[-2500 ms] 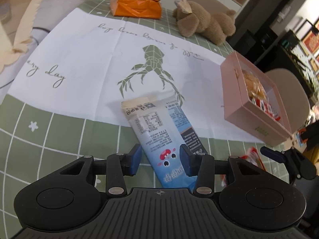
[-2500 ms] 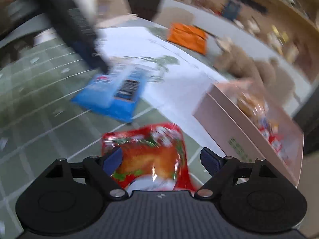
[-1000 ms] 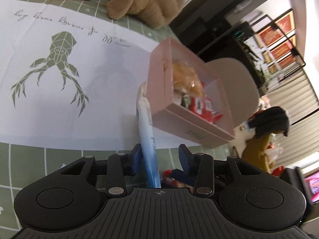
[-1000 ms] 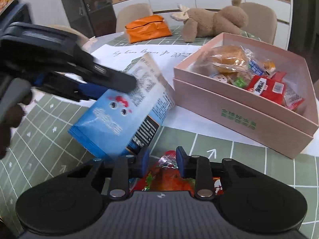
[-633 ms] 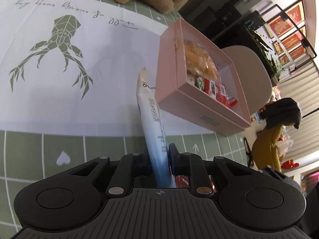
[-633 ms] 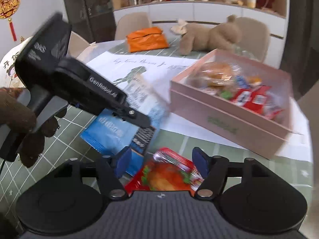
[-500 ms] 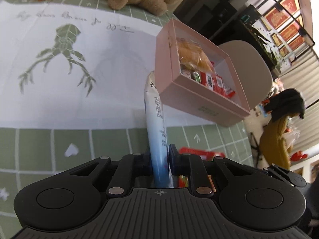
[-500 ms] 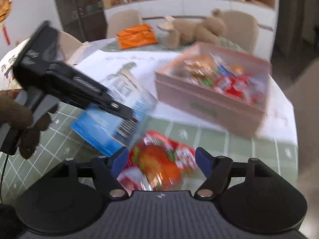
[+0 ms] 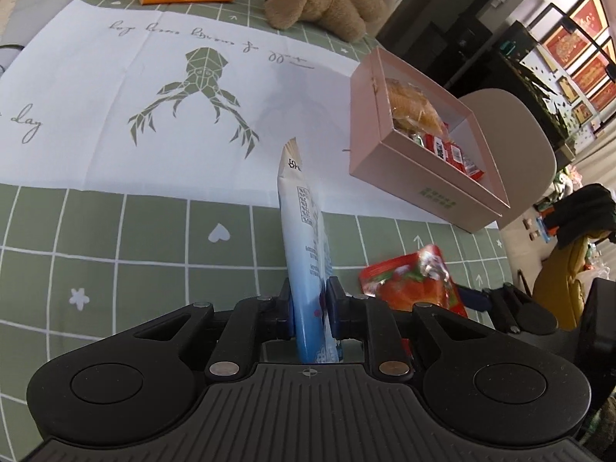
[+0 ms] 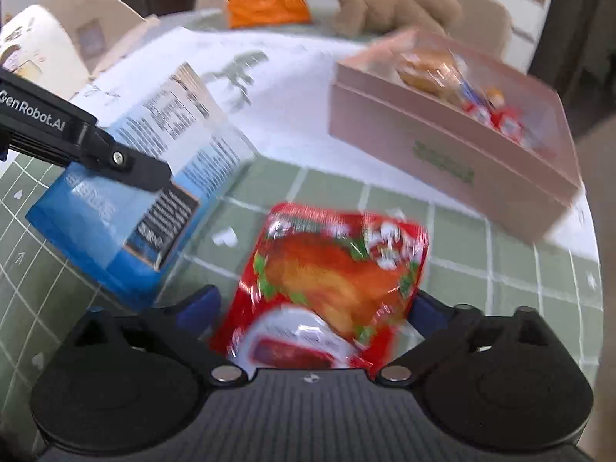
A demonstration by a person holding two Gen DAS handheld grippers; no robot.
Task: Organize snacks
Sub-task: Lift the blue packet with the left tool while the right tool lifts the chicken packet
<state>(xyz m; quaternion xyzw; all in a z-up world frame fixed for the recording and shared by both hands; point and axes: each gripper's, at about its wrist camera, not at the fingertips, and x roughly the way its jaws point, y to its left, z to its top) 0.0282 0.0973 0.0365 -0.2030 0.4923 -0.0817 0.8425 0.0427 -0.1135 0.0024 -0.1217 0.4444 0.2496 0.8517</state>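
Right gripper (image 10: 313,310) jaws just opened wide round red pack (image 10: 331,277); left gripper (image 9: 311,308) clamps blue pack (image 9: 306,254) edge-on

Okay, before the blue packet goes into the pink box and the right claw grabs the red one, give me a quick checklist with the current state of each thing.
1. Left claw gripping the blue packet: ok, pads pressed on both sides.
2. Blue packet off the table: ok, held up on edge.
3. Pink box open with room: open ok; spare room cannot tell, snacks cover the part seen.
4. Right claw open wide: ok, jaws have just been opening.
5. Red packet between the right claw's pads: ok, not yet gripped.
6. Path to the box clear: ok.
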